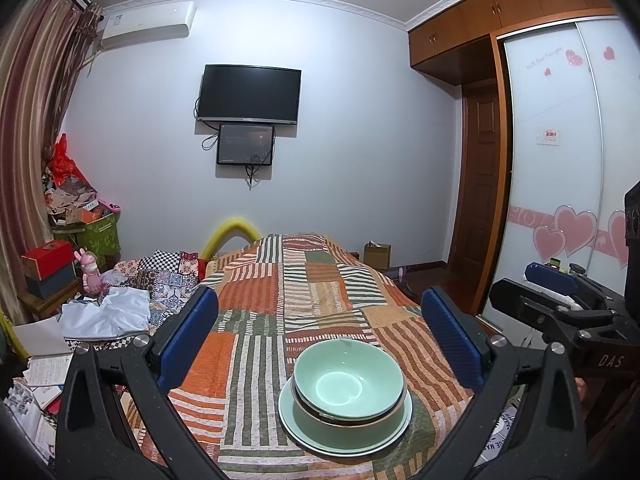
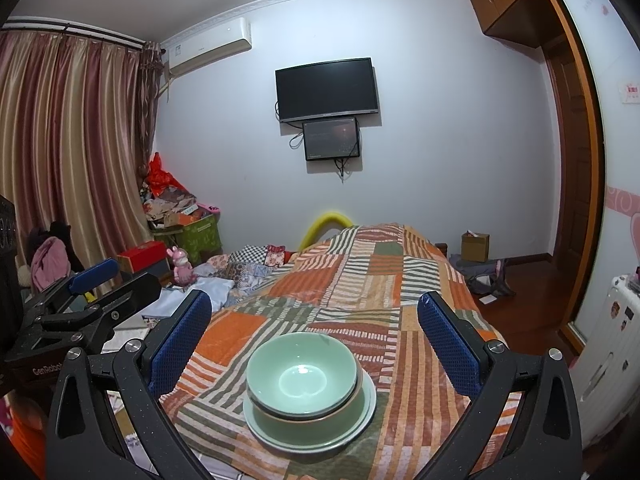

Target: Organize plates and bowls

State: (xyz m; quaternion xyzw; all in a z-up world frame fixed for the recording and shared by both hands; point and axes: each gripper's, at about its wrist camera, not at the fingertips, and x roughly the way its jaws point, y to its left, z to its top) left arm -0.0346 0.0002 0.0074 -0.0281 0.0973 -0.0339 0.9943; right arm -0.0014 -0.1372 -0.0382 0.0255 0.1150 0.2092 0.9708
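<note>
A stack of pale green dishes sits on the patchwork quilt [image 1: 256, 344]: two nested bowls [image 1: 348, 384] on a plate [image 1: 308, 432]. The same bowls [image 2: 301, 380], plate [image 2: 352, 432] and quilt [image 2: 400, 288] show in the right wrist view. My left gripper [image 1: 320, 336] is open and empty, hovering above and short of the stack, blue pads [image 1: 192, 336] wide apart. My right gripper [image 2: 316, 340] is open and empty too, at a like distance. Each gripper shows at the edge of the other's view: the right one [image 1: 560, 300], the left one [image 2: 92, 288].
The quilt covers a bed. Folded clothes and papers [image 1: 104, 316] lie at its left side, with boxes [image 1: 48, 268] and a pink toy [image 1: 91, 272] by the curtain. A wardrobe [image 1: 560, 160] and a white suitcase [image 2: 612, 360] stand at the right.
</note>
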